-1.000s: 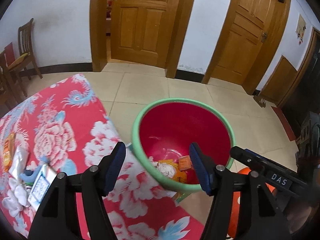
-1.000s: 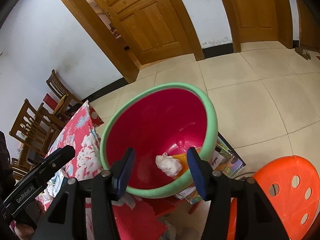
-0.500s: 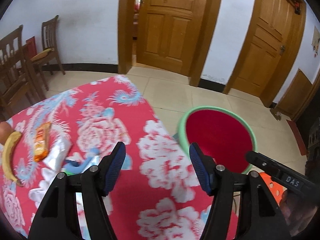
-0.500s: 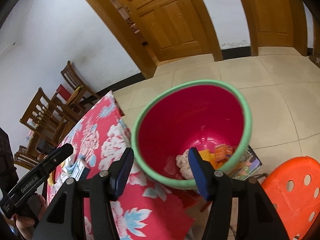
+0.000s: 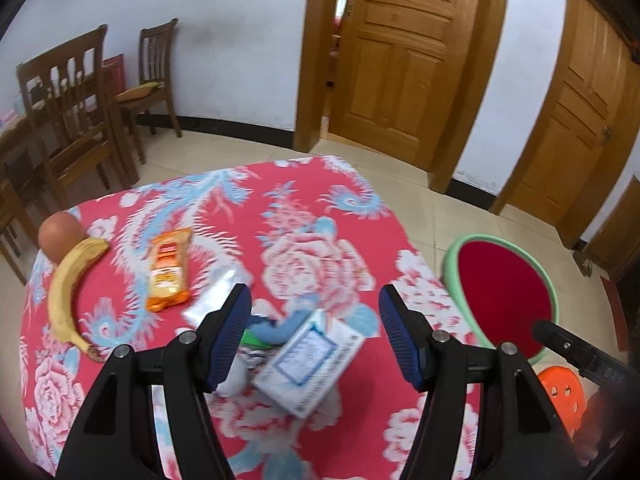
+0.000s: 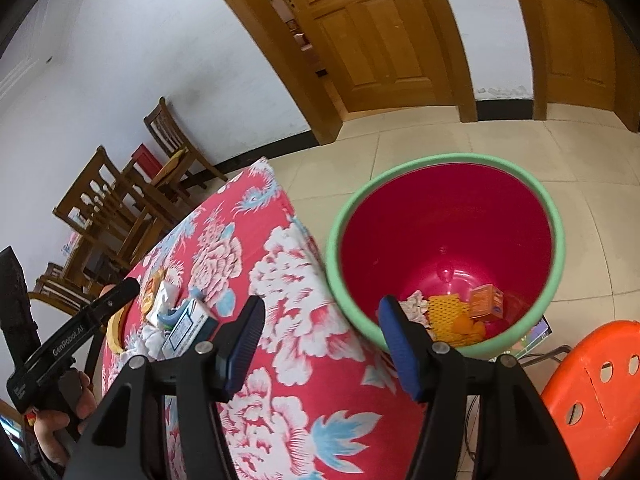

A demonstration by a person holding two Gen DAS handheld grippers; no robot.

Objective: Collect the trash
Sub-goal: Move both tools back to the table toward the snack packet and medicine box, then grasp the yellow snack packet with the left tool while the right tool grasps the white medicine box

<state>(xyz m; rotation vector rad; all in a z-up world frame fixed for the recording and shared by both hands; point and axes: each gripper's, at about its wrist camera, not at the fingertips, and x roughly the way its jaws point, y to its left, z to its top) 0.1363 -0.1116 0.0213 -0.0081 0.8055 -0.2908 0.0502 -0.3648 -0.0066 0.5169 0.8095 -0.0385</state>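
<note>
Left wrist view: the left gripper [image 5: 314,334] hangs with jaws apart and nothing between them, over a white box [image 5: 310,362] and crumpled scraps near the table's [image 5: 320,208] near edge. An orange wrapper [image 5: 168,274], banana [image 5: 68,296] and apple [image 5: 60,236] lie towards its left edge. Right wrist view: the right gripper [image 6: 320,344] is empty, jaws apart, at the table's right edge; beside it the bin [image 6: 444,178] holds tissue and wrappers

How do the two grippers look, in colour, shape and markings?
Both are alike: black angular frames with round silver bolts and two fingers ending in ribbed blue pads. The left gripper, seen from the right wrist camera, has a black handle marked "GenRobot.AI" in white. The right gripper has the same build.
</note>
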